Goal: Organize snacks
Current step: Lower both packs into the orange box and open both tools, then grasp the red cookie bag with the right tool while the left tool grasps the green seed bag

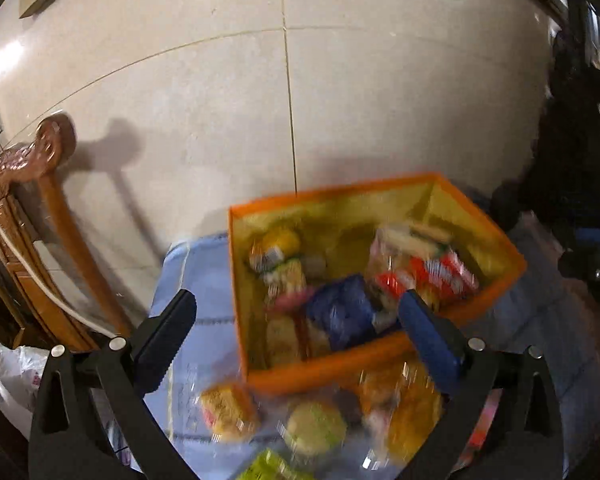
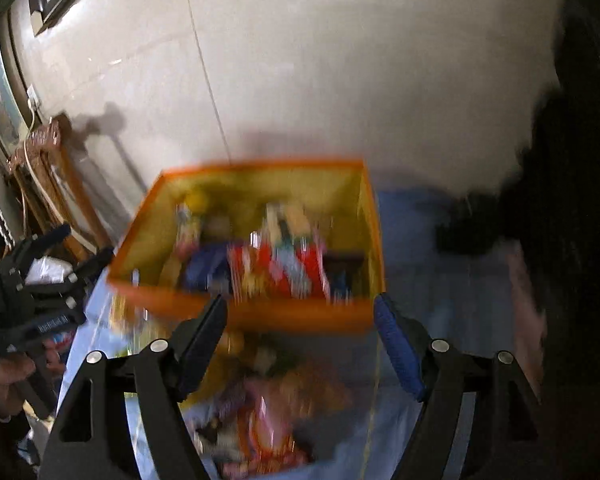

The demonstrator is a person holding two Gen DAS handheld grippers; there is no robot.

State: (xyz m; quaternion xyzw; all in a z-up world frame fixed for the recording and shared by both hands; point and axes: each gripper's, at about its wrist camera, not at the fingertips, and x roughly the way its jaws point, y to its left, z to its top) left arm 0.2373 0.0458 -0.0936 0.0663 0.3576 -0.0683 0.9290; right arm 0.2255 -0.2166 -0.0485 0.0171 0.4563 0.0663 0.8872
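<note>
An orange box (image 1: 380,354) with a yellow lining stands on a blue cloth (image 1: 204,280) and holds several snack packets, among them a dark blue one (image 1: 340,316) and a red one (image 1: 440,276). In front of the box lie loose snacks: a yellow packet (image 1: 228,412), a round green one (image 1: 314,426) and an orange-yellow bag (image 1: 408,412). My left gripper (image 1: 298,298) hovers over the box's near wall, open and empty. My right gripper (image 2: 300,302) is open above the loose pile (image 2: 268,412), close to the orange box (image 2: 260,314). The left gripper (image 2: 84,242) shows at that view's left edge. Both views are blurred.
A carved wooden chair (image 1: 40,184) and a white plastic bag (image 1: 12,376) stand left of the table. A pale tiled wall (image 1: 340,100) rises behind the box. Dark objects (image 1: 580,200) fill the right side. A hand (image 2: 4,376) holds the left gripper.
</note>
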